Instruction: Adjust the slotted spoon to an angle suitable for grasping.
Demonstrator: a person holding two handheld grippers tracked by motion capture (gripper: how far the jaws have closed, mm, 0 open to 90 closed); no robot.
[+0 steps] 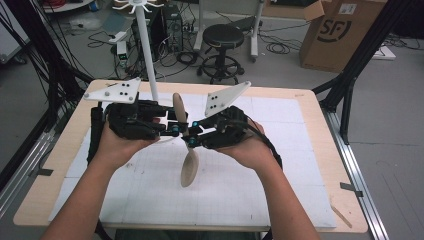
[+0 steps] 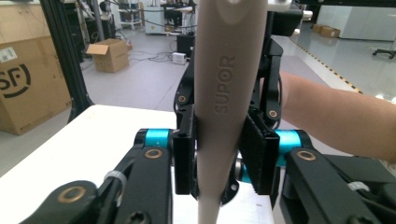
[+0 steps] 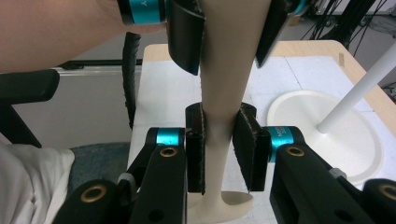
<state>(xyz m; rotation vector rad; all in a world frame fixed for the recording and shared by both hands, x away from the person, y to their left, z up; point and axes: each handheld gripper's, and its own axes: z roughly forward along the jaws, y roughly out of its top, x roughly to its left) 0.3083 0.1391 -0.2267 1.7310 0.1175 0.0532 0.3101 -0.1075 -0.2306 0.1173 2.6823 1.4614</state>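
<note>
Both grippers clamp one beige spoon [image 1: 186, 145] in the air over the table's [image 1: 310, 150] middle. The left gripper [image 1: 176, 131] pinches the handle higher up; the right gripper [image 1: 192, 139] grips lower, nearer what looks like the bowl end.

Beige spoon [image 1: 189, 165], black grippers

The white stand [image 1: 145, 55] with its round base [image 3: 322, 135] blocks the table's [image 1: 300, 165] far side; near and right stay open.
</note>
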